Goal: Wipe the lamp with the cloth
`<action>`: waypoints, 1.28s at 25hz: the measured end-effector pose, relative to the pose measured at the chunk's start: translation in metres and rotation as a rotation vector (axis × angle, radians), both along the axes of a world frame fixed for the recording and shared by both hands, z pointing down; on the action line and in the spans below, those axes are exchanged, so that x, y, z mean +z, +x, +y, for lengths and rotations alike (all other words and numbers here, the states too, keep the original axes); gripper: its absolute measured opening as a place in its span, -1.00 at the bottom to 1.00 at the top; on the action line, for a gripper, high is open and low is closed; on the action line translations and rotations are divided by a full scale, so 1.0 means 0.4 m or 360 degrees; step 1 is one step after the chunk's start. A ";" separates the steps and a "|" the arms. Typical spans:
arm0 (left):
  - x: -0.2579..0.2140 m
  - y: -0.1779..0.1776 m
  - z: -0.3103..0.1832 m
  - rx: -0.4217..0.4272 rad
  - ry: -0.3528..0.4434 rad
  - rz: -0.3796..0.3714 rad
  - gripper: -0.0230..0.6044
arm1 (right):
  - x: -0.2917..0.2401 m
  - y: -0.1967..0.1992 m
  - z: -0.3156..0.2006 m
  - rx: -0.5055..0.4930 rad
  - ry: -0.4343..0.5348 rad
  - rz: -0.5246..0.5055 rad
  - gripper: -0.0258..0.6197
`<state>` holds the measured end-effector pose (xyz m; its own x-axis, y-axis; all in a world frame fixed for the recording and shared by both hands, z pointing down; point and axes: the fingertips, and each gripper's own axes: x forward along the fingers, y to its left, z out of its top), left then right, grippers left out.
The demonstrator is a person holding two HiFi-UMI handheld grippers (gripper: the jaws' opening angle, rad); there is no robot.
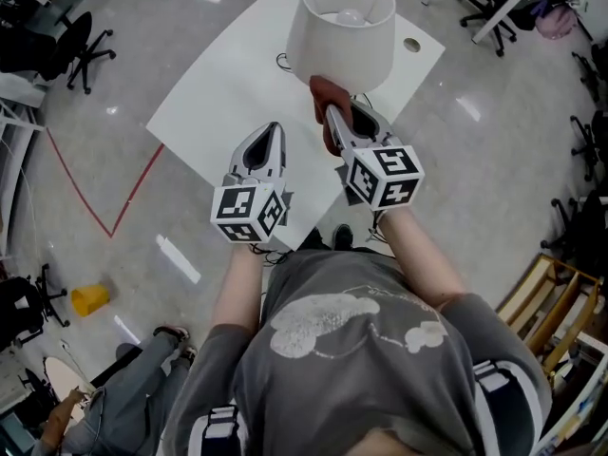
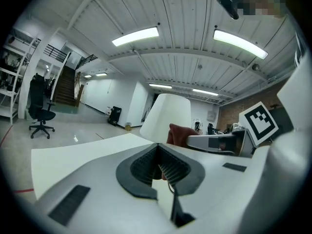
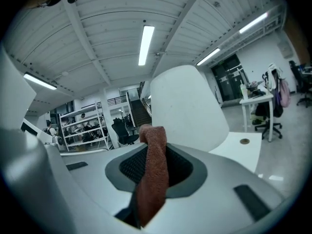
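A lamp with a white shade (image 1: 342, 28) stands on the white table (image 1: 218, 93); its bulb shows inside from above. My right gripper (image 1: 334, 114) is shut on a reddish-brown cloth (image 1: 327, 98), which sits just below the shade's near side. In the right gripper view the cloth (image 3: 153, 174) hangs out between the jaws, with the lamp shade (image 3: 187, 111) close behind it. My left gripper (image 1: 271, 133) hovers over the table left of the right one, shut and holding nothing. Its own view shows the shade (image 2: 166, 116) and the cloth (image 2: 181, 133) ahead.
A round cable hole (image 1: 411, 44) sits in the table right of the lamp. Office chairs (image 1: 81, 50) stand on the glossy floor to the left. A yellow object (image 1: 90, 299) lies on the floor. Red tape lines (image 1: 95, 212) mark the floor. Another person (image 1: 133, 378) sits low left.
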<state>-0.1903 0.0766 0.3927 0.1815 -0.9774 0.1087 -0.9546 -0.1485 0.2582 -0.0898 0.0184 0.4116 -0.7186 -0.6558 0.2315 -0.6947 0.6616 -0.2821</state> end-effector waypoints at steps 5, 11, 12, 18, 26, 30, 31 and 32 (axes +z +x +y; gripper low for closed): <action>-0.074 -0.001 -0.032 0.0058 0.0103 -0.0032 -0.90 | -0.109 0.002 0.012 -0.0104 0.0175 -0.0038 -0.65; -0.205 0.059 -0.061 0.0050 0.0318 -0.0068 -0.90 | -0.246 0.072 -0.031 -0.0236 0.0349 -0.0140 -0.65; -0.224 0.071 -0.067 0.0035 0.0347 -0.0093 -0.90 | -0.262 0.085 -0.045 -0.0259 0.0371 -0.0153 -0.65; -0.275 0.110 -0.098 -0.0165 0.0421 -0.0146 -0.90 | -0.291 0.114 -0.119 -0.0453 0.0400 -0.0163 -0.65; -0.187 0.143 -0.109 -0.0408 0.0285 -0.0141 -0.90 | -0.221 0.112 -0.137 -0.0725 0.0308 -0.0165 -0.65; -0.131 0.180 -0.116 -0.0517 0.0203 -0.0127 -0.90 | -0.155 0.133 -0.146 -0.0840 0.0239 -0.0134 -0.65; -0.118 0.193 -0.117 -0.0546 0.0187 -0.0122 -0.90 | -0.137 0.141 -0.148 -0.0869 0.0224 -0.0126 -0.65; -0.107 0.204 -0.116 -0.0574 0.0173 -0.0115 -0.90 | -0.119 0.149 -0.150 -0.0899 0.0212 -0.0115 -0.65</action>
